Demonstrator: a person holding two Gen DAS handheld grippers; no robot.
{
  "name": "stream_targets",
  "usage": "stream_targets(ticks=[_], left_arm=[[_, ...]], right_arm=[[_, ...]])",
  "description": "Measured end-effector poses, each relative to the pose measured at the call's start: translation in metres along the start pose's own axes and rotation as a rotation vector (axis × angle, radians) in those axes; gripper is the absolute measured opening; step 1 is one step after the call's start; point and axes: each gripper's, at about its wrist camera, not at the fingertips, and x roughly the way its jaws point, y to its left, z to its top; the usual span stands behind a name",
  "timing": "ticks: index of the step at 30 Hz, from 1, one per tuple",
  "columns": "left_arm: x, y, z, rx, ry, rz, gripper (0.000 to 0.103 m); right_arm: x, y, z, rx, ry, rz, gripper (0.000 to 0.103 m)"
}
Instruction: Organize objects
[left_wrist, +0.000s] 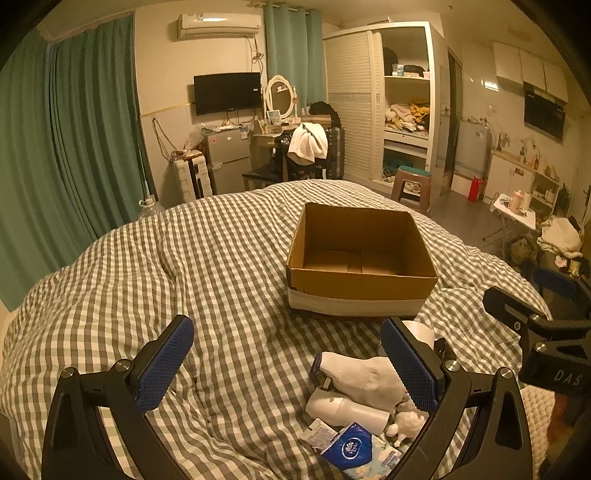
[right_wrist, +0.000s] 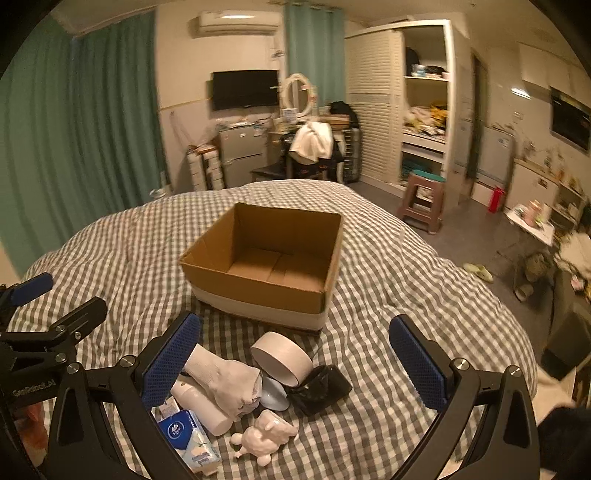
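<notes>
Hovering with fingers spread wide, both grippers are gripping nothing over the checked quilt (left_wrist: 221, 258).

Right gripper (right_wrist: 295, 362) is hanging just short of the cardboard box (right_wrist: 266, 258), its blue pads (right_wrist: 170, 362) bracketing a pile nearer the camera than the box; a white sock (right_wrist: 225, 384) is lying across a white bottle (right_wrist: 203, 406), beside a tape roll (right_wrist: 282, 356), a black bag (right_wrist: 319, 387), a tissue pack (right_wrist: 188, 435) and a pale figurine (right_wrist: 266, 439); left gripper (left_wrist: 288, 365) is hovering left of that pile; the box is sitting open and empty.
</notes>
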Motion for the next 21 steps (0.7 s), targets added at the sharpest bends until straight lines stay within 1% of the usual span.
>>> stream_targets(ticks=[3, 5, 8, 12, 16, 19, 21], left_arm=[[0.001, 0.0, 0.0, -0.007, 0.008, -0.005, 0.103], [0.004, -0.001, 0.0, -0.014, 0.022, -0.006, 0.103], [0.013, -0.003, -0.003, -0.016, 0.053, -0.004, 0.103], [0.03, -0.008, -0.013, -0.006, 0.098, -0.001, 0.103], [0.058, -0.013, -0.025, 0.005, 0.171, -0.001, 0.103], [0.079, -0.017, -0.035, 0.013, 0.216, 0.002, 0.103], [0.089, -0.02, -0.039, 0.021, 0.235, -0.006, 0.103]], right_arm=[[0.002, 0.0, 0.011, -0.063, 0.016, 0.013, 0.103], [0.002, -0.003, 0.015, -0.077, 0.019, 0.032, 0.103], [0.009, -0.005, 0.014, -0.085, 0.036, 0.031, 0.103], [0.033, -0.003, 0.0, -0.115, 0.108, 0.024, 0.103], [0.06, -0.002, -0.017, -0.145, 0.18, 0.016, 0.103], [0.086, -0.002, -0.029, -0.173, 0.235, 0.011, 0.098], [0.1, -0.003, -0.036, -0.185, 0.268, 0.023, 0.092]])
